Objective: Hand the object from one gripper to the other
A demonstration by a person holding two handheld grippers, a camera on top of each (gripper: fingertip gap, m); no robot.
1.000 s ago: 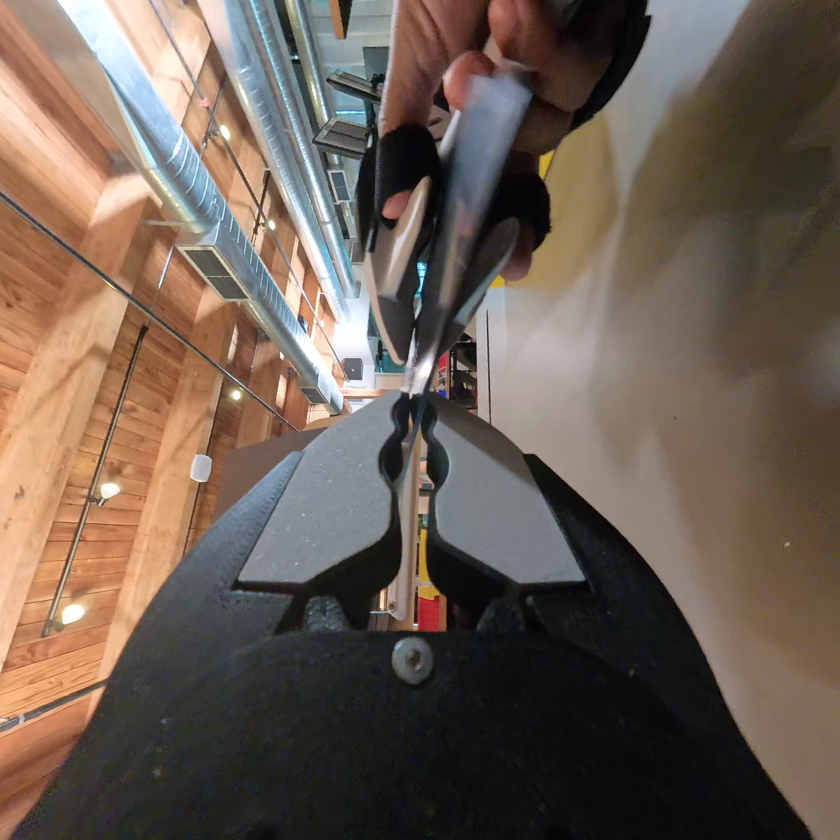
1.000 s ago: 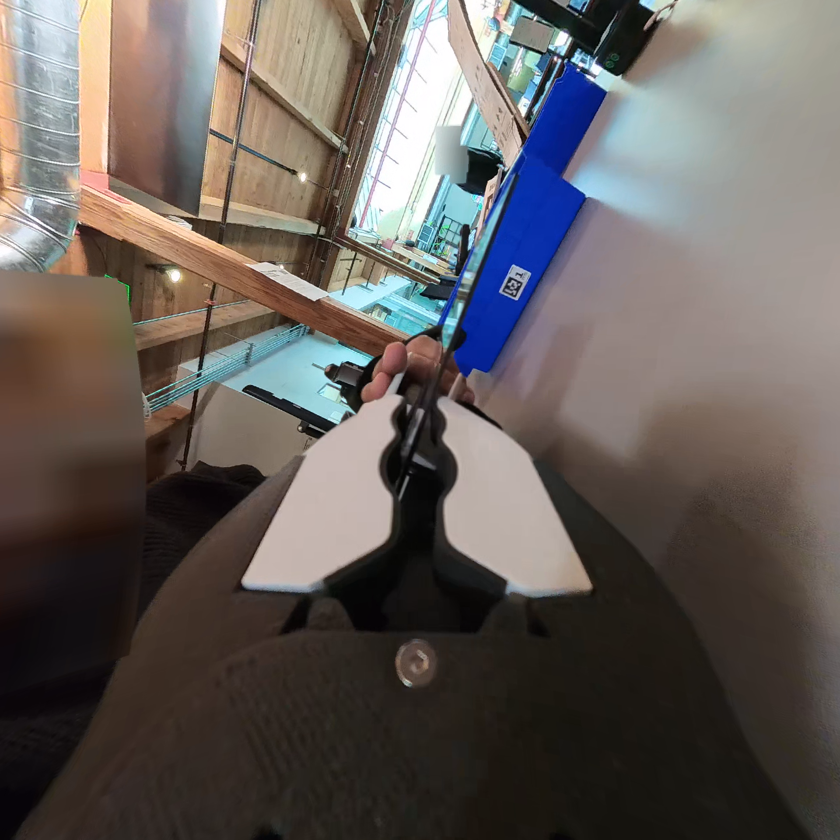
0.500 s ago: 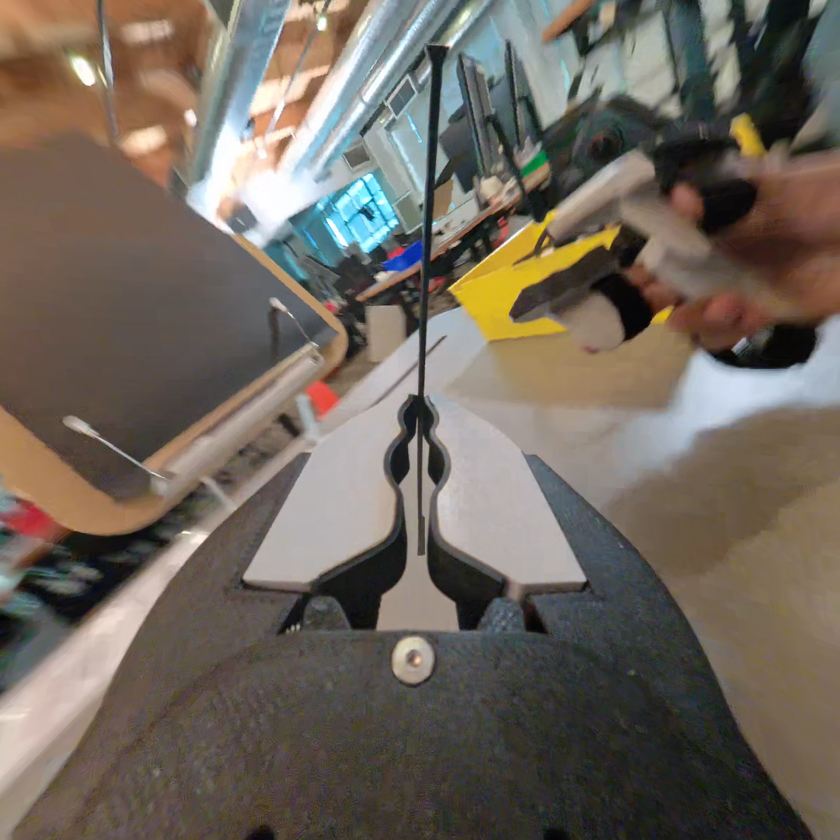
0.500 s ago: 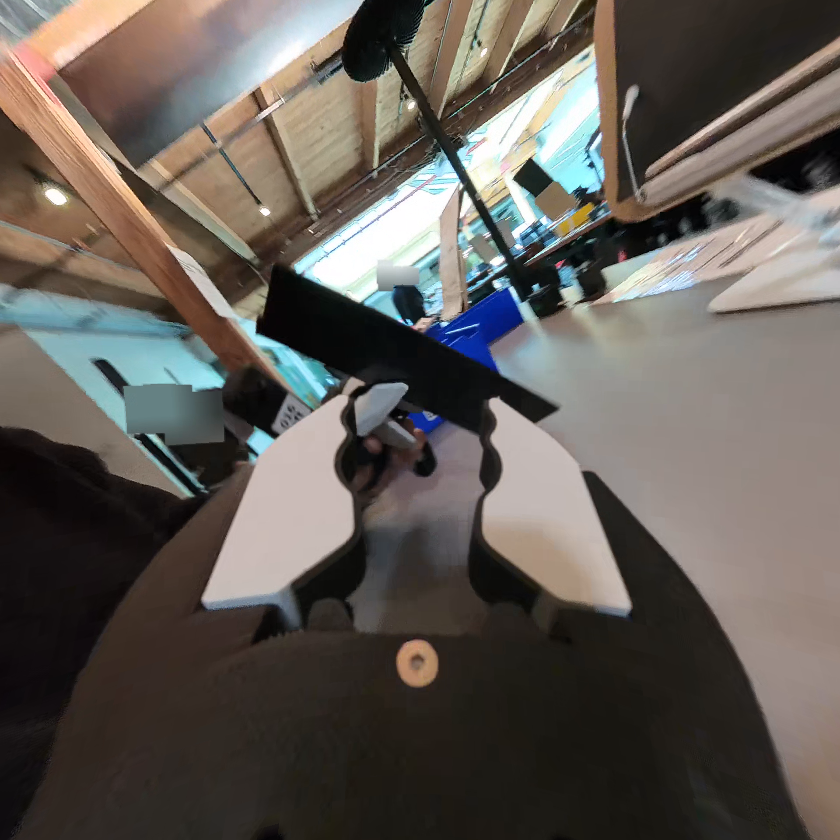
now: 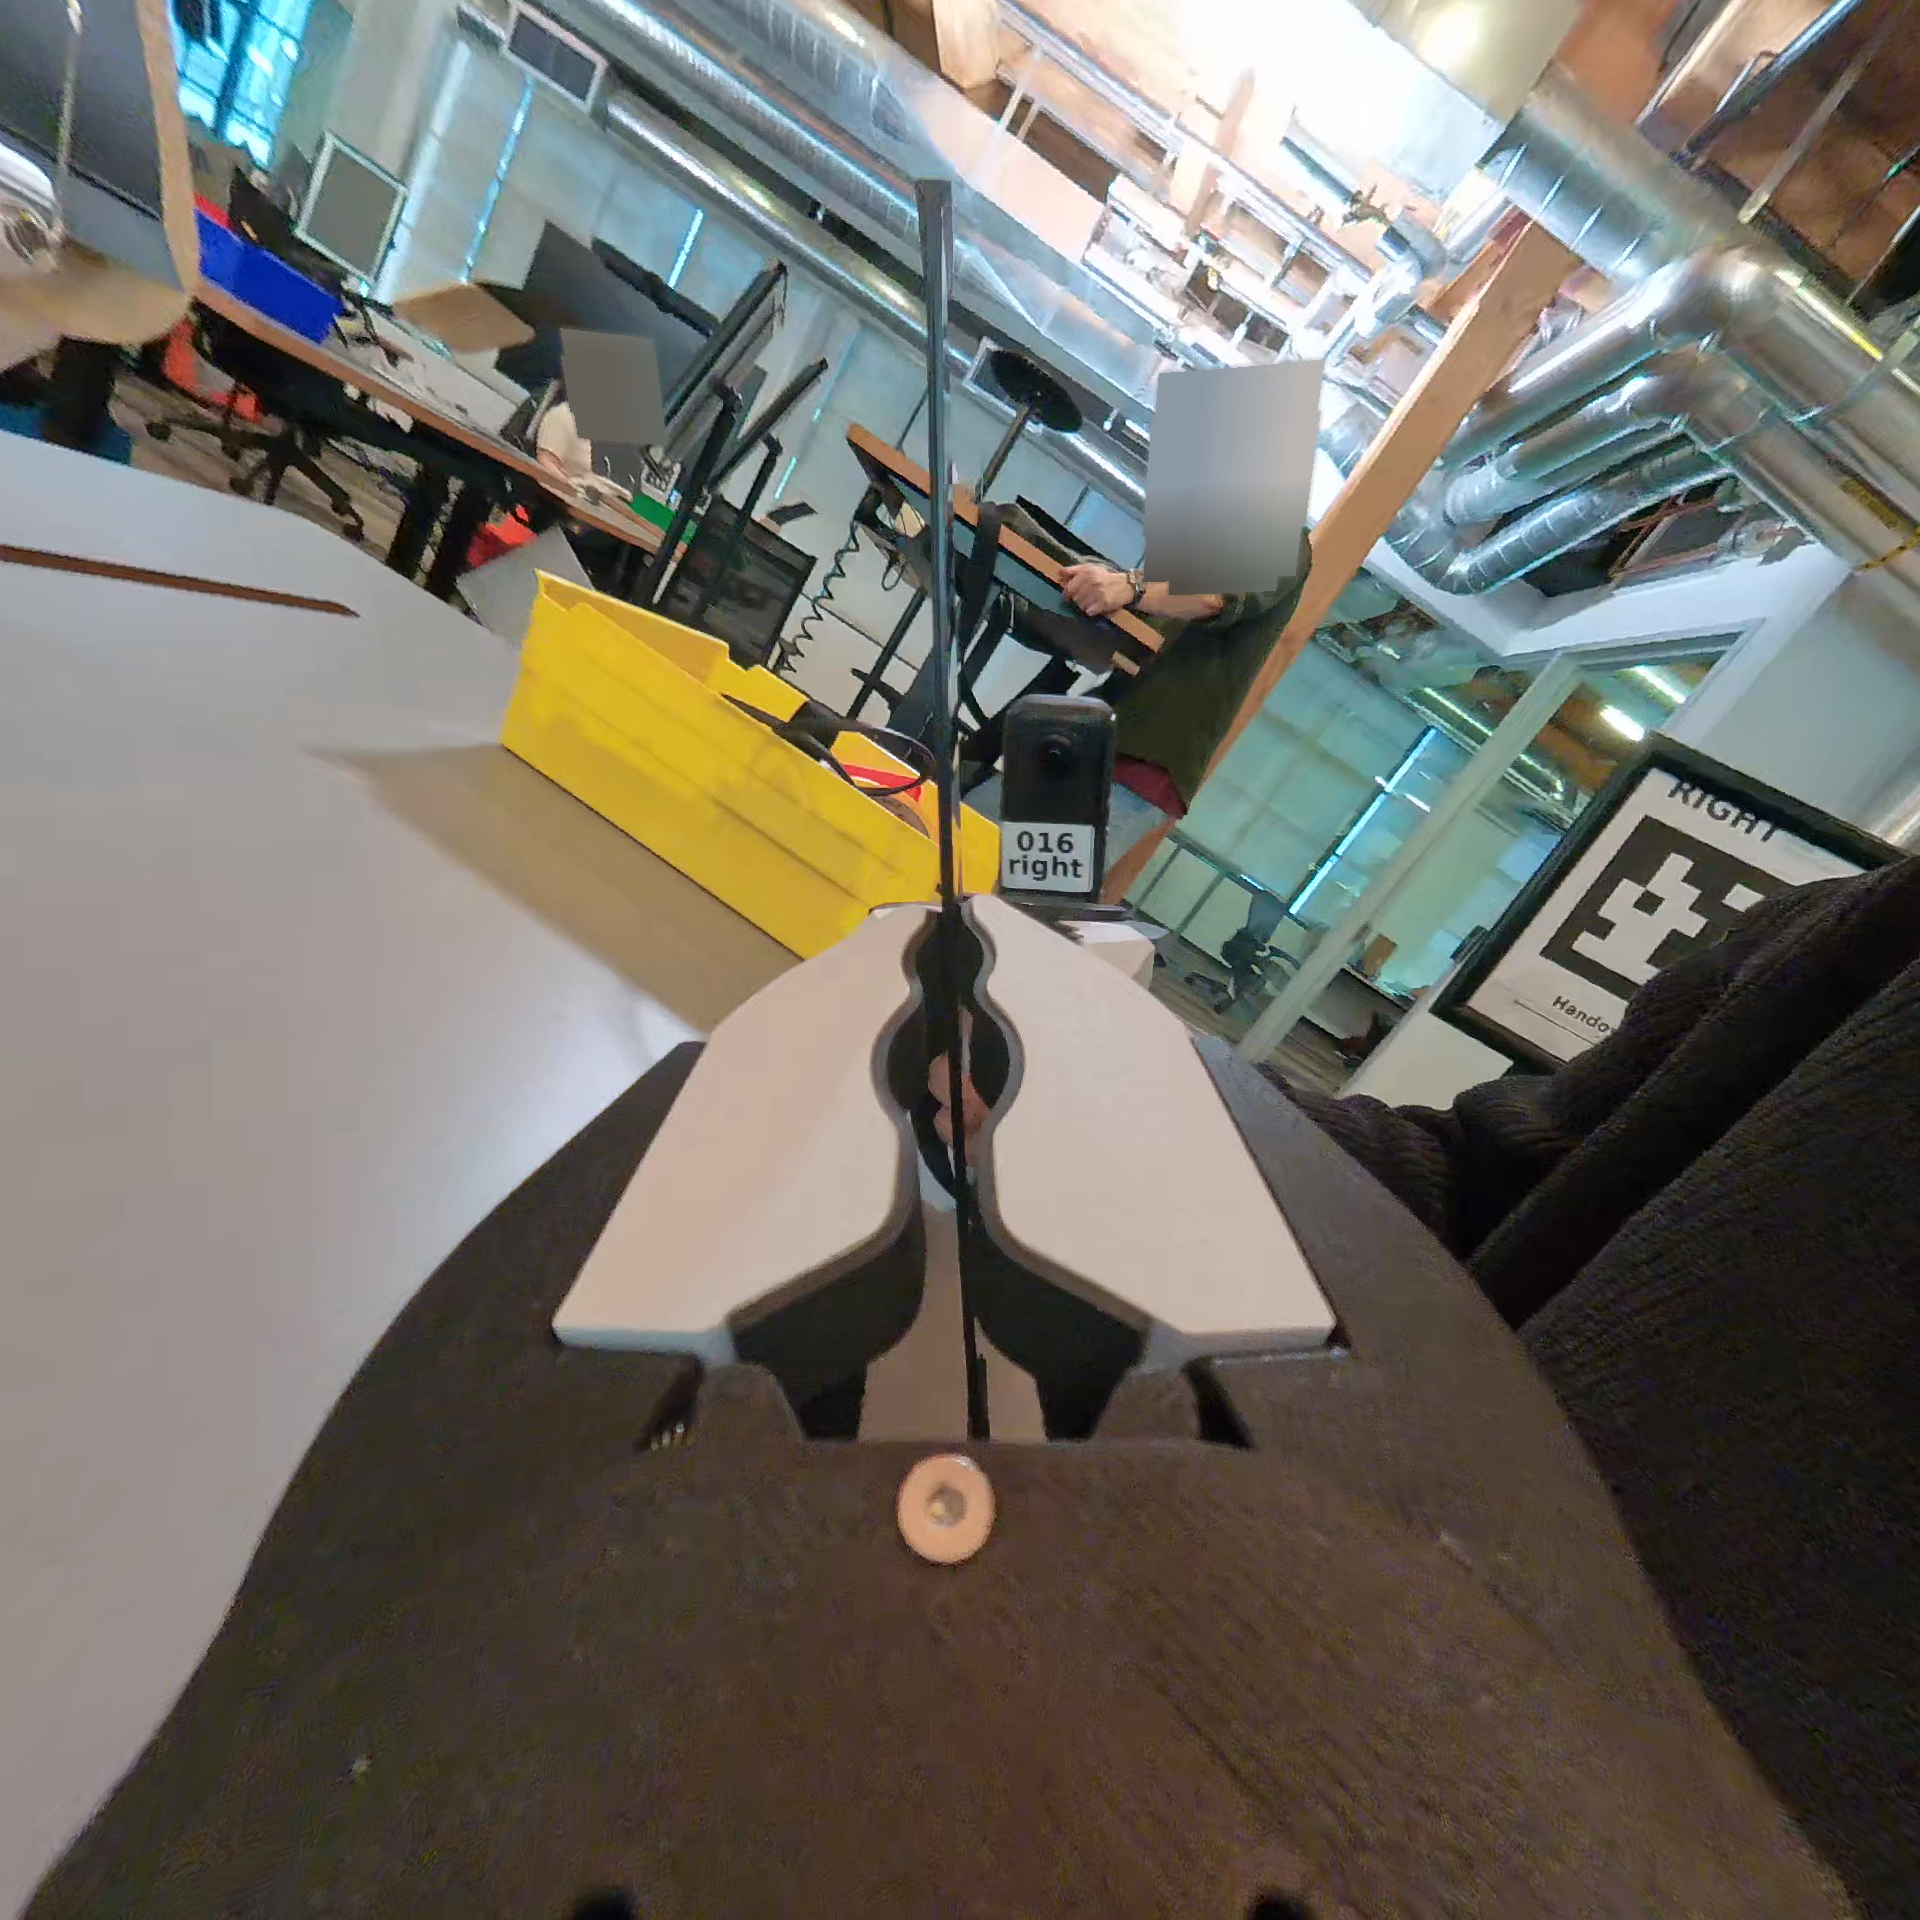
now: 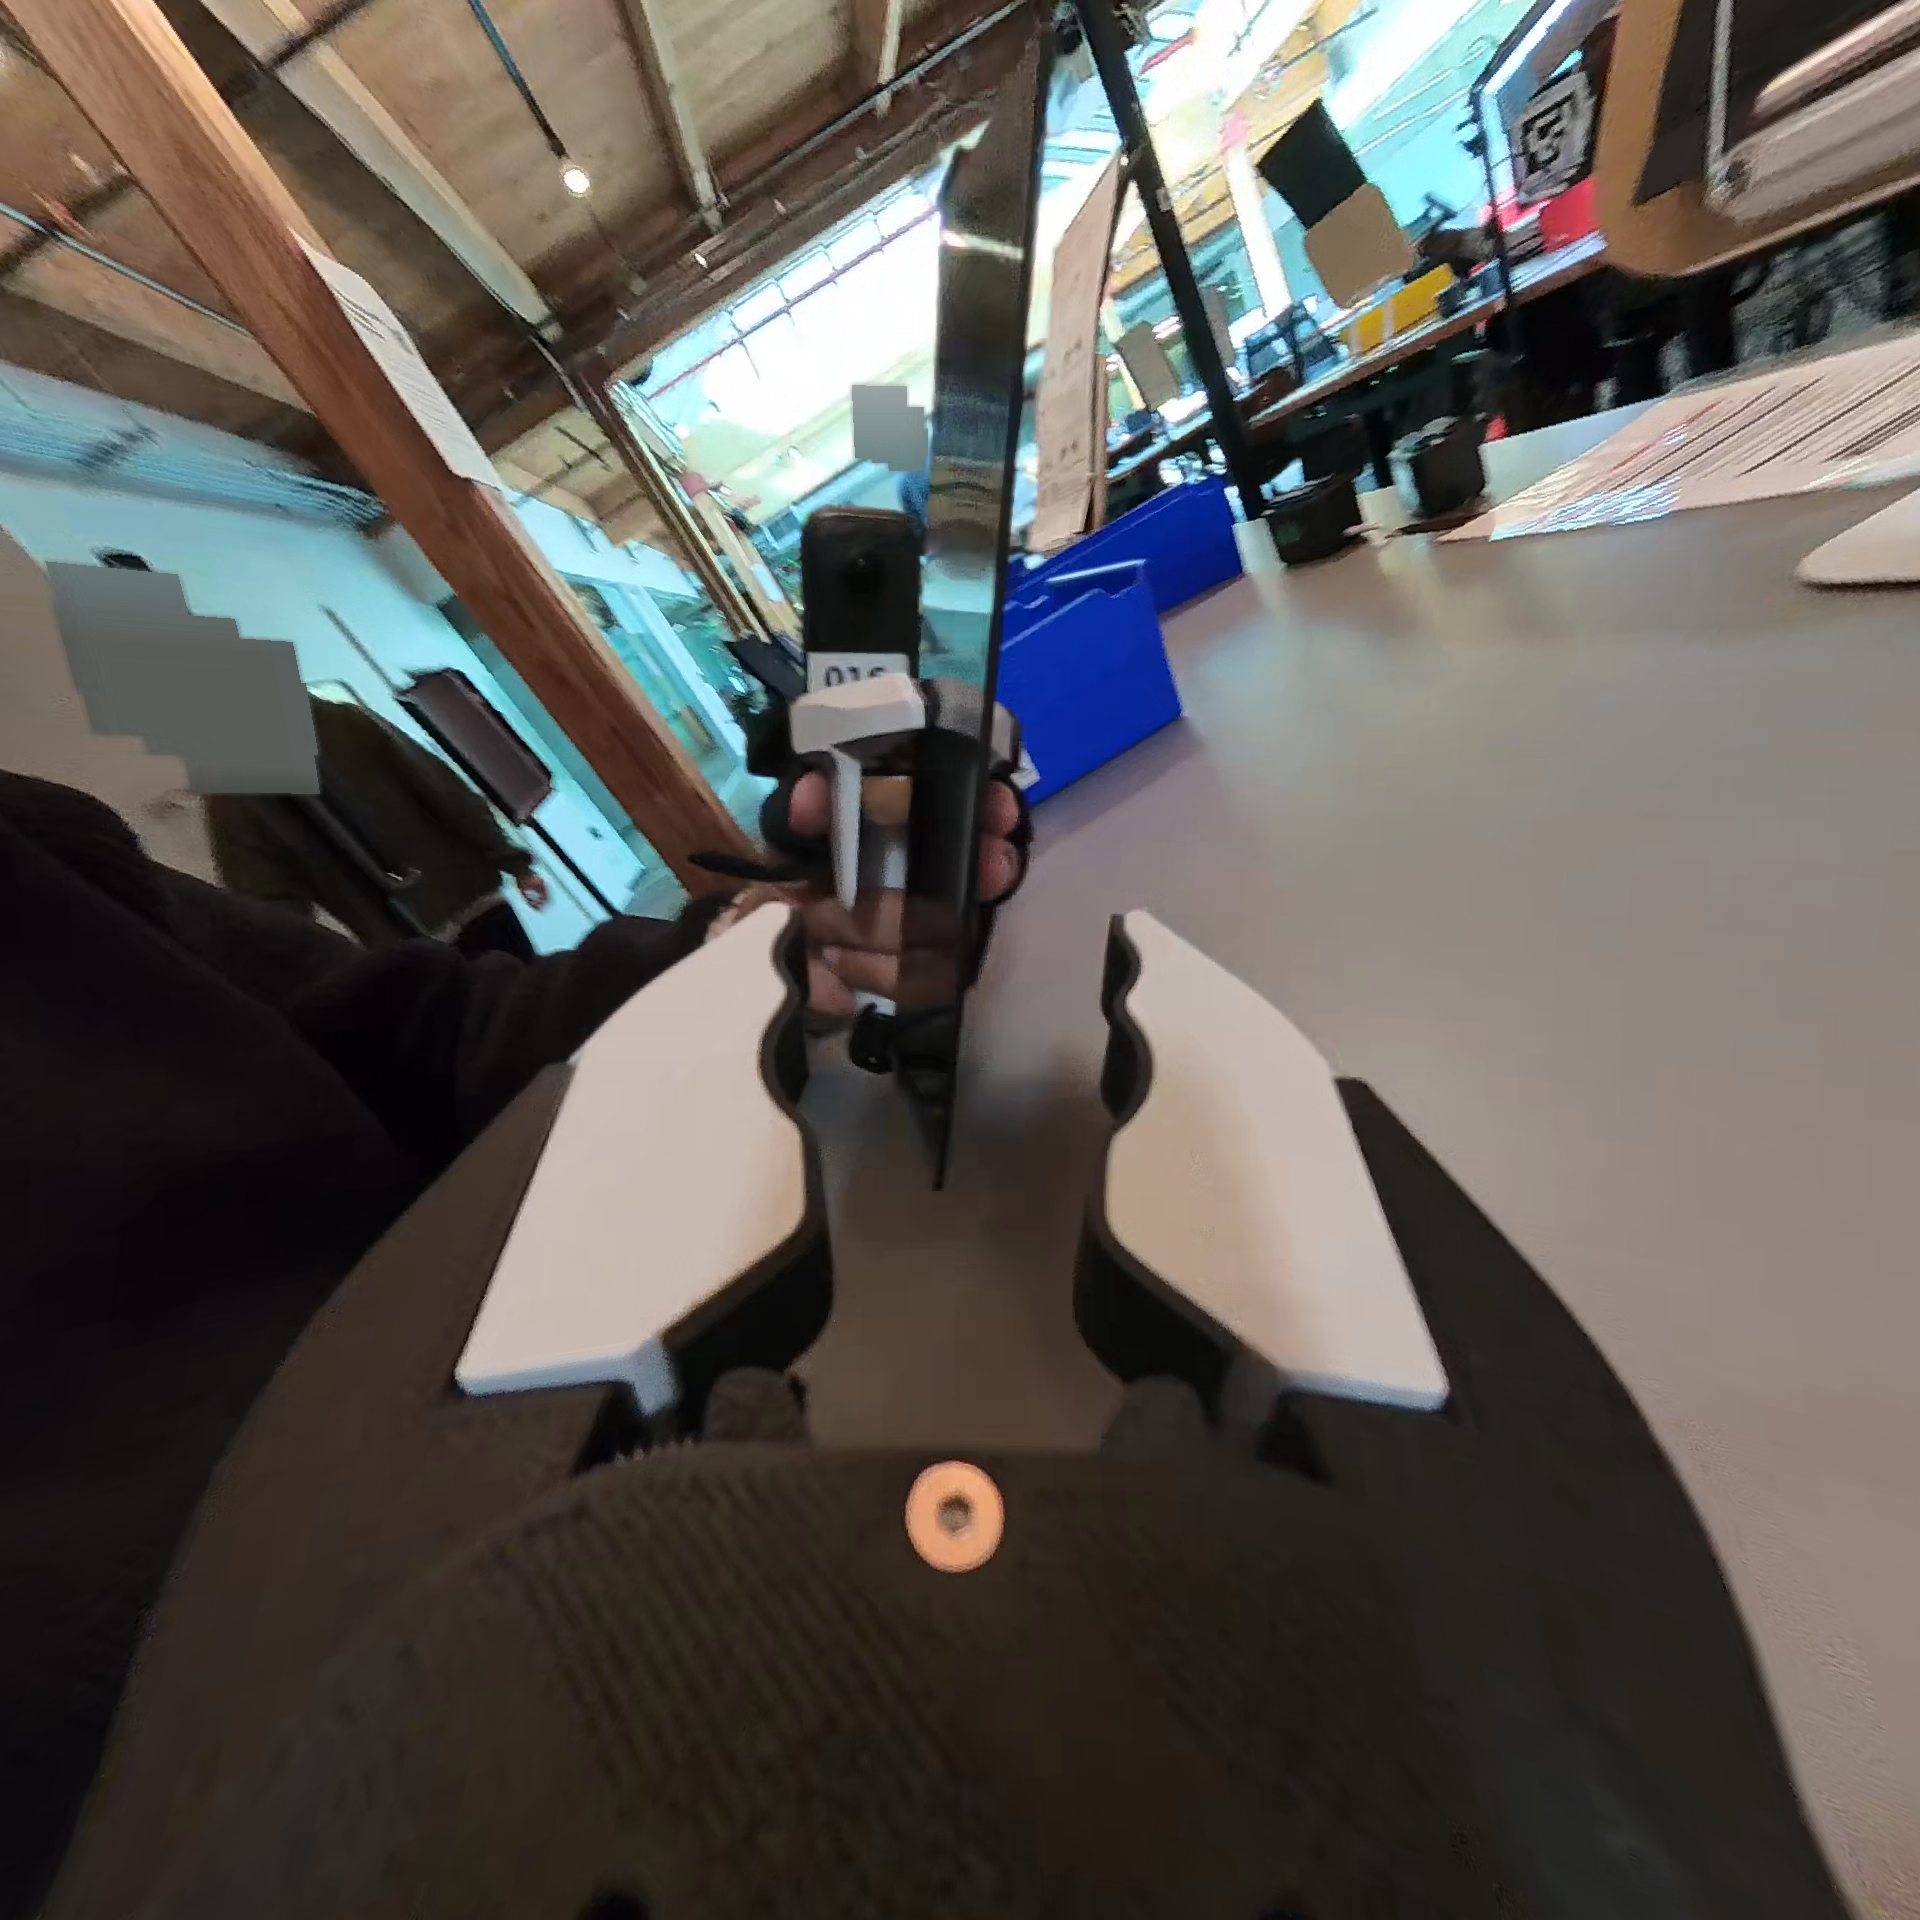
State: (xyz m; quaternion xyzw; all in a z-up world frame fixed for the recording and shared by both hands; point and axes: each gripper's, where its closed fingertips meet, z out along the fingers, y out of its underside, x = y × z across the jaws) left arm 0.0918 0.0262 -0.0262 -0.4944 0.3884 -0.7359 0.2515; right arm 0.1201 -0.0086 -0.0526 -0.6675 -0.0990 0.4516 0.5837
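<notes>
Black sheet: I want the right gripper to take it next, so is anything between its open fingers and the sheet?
Nothing visible. The black sheet, clamped in the left gripper, already hangs inside the right gripper's open gap.
</notes>
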